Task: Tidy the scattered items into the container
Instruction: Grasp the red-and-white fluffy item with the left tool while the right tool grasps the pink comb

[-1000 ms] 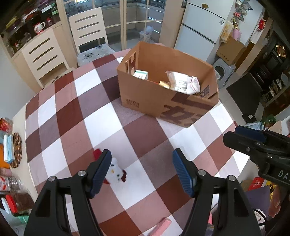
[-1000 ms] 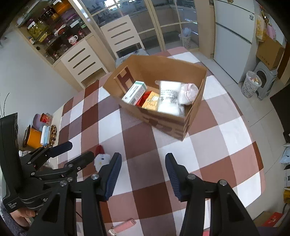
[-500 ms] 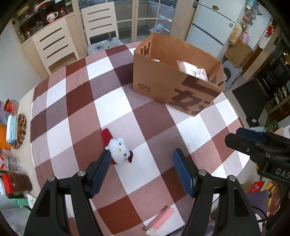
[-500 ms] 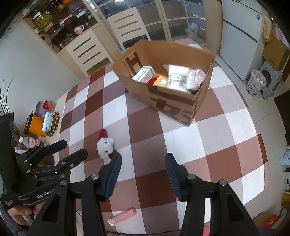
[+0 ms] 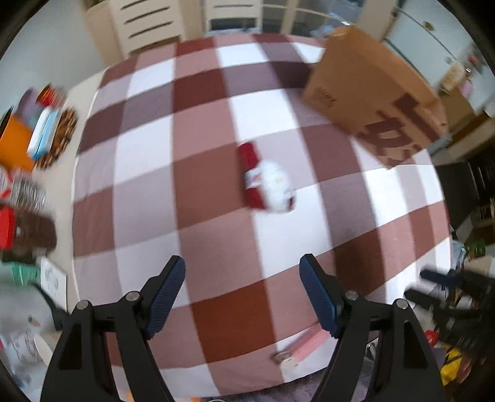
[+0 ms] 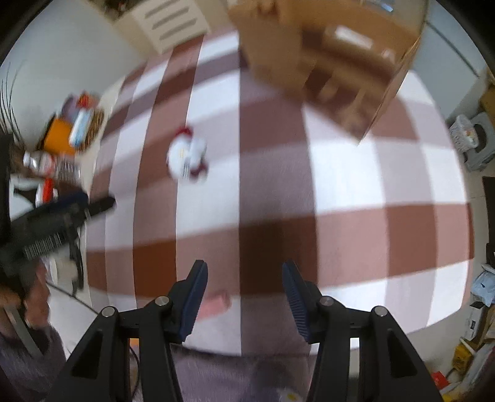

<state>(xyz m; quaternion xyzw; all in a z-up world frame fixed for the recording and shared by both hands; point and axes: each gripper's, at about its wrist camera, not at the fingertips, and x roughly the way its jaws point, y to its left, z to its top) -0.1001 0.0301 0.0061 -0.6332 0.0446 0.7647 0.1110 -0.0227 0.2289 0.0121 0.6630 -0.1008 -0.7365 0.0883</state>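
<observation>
Checked cloth (image 5: 148,148) covers our table; box (image 5: 371,92) at its far edge, chairs (image 5: 145,21) beyond. Left gripper (image 5: 242,293), jaws just opening, and right gripper (image 6: 244,297) gape empty.

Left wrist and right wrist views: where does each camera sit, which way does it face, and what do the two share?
Left wrist: sits on the left claw, looking steeply down at the checked tablecloth; its own blue-padded fingers show, jaws apart and empty, having just opened further.
Right wrist: sits on the right claw, also facing down; its fingers show, jaws apart, with the left claw and a hand at the picture's left.
Shared: the white-and-red plush toy, cardboard box, pink stick-shaped item.
</observation>
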